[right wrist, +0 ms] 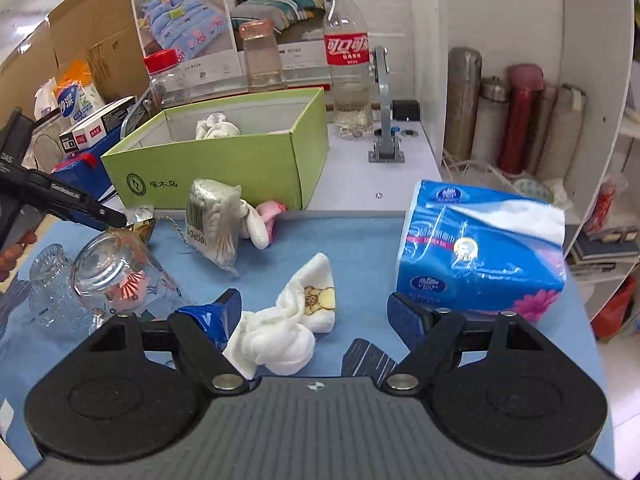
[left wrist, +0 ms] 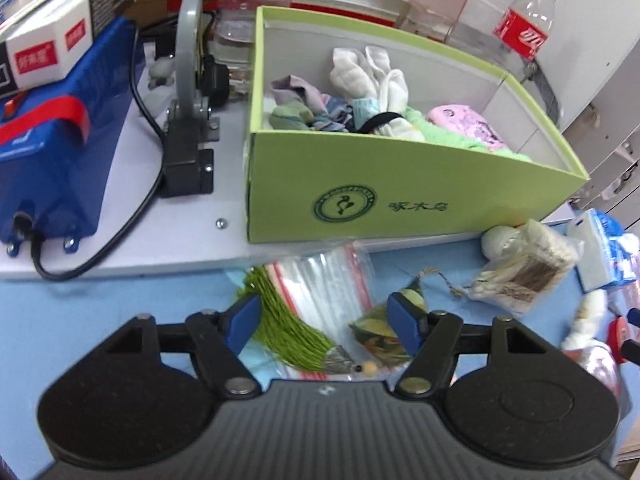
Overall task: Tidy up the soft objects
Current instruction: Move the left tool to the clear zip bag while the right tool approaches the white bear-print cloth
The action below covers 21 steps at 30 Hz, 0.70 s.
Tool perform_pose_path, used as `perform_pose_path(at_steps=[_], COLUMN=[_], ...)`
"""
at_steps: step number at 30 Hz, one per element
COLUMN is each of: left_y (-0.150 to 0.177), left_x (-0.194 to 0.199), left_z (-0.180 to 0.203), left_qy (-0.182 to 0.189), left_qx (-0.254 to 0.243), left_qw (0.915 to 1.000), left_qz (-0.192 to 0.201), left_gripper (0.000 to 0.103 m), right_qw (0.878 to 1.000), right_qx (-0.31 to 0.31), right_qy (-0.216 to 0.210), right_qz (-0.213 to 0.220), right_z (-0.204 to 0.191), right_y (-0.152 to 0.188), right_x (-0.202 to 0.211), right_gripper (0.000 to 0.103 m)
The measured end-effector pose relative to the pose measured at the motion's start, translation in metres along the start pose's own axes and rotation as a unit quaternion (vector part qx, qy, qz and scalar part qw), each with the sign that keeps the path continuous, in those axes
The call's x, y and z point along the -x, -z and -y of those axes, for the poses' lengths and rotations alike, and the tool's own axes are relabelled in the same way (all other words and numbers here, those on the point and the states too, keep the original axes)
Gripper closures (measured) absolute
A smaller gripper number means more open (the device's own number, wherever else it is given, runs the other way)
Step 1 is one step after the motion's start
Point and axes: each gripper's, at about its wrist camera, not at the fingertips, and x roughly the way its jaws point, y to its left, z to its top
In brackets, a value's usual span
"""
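Green box (left wrist: pixel 400 196): open-top cardboard, sits on white platform (left wrist: pixel 224 184) at back edge of blue table (right wrist: pixel 360 248).
Box contents: white socks (left wrist: pixel 368 70) piled at rear wall; grey-lilac cloth (left wrist: pixel 296 98) on left; pale blue sock w/ black band (left wrist: pixel 370 114) mid; green fuzzy cloth (left wrist: pixel 452 136) under pink printed pouch (left wrist: pixel 468 126) on right. Right-wrist view shows only the white socks over the rim.
Left gripper (left wrist: pixel 326 326): jaws apart, nothing pinched. Betw. them on table: green tassel (left wrist: pixel 288 328) lying on zip bags (left wrist: pixel 336 276), and a camo-print sachet (left wrist: pixel 380 332) touching the right pad.
Right gripper (right wrist: pixel 314 322): jaws apart, not clamped. White sock w/ yellow bear print (right wrist: pixel 292 320) lies on table betw. them, bunched end against left pad, clear of right pad.
Other soft bits on table: pink-white sock (right wrist: pixel 262 220) just in front of box; cotton swab pack (right wrist: pixel 214 220) beside it.
Tissue pack (right wrist: pixel 480 252): blue, right of the bear sock, near right pad.
Glasses: clear tumbler (right wrist: pixel 116 276) on its side, cut-glass one (right wrist: pixel 48 280) beside it, left of the sock.
Bottles: cola bottle (right wrist: pixel 346 56), almost empty, and clear jar (right wrist: pixel 262 58) behind box.
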Motion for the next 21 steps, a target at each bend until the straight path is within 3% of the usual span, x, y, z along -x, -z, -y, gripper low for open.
perform_pose_path(at_steps=[7, 14, 18, 21], left_y=[0.013, 0.043, 0.056, 0.057], left_x=[-0.006, 0.025, 0.047, 0.062], left_z=[-0.017, -0.069, -0.094, -0.096], left_qy=[-0.087, -0.133, -0.181, -0.153], left_qx=[-0.015, 0.026, 0.049, 0.061], left_qw=[0.9961, 0.9905, 0.9818, 0.9852], left_qz=[0.008, 0.022, 0.032, 0.049], left_gripper=[0.031, 0.03, 0.031, 0.031], right_qw=[0.999, 0.999, 0.999, 0.998], right_qx=[-0.037, -0.048, -0.046, -0.049], right_qy=[-0.019, -0.025, -0.023, -0.021], right_qz=[-0.001, 0.008, 0.011, 0.02], right_z=[0.017, 0.021, 0.019, 0.018], right_y=[0.003, 0.005, 0.005, 0.002], right_x=[-0.011, -0.012, -0.007, -0.002], right_gripper=[0.036, 0.036, 0.036, 0.036])
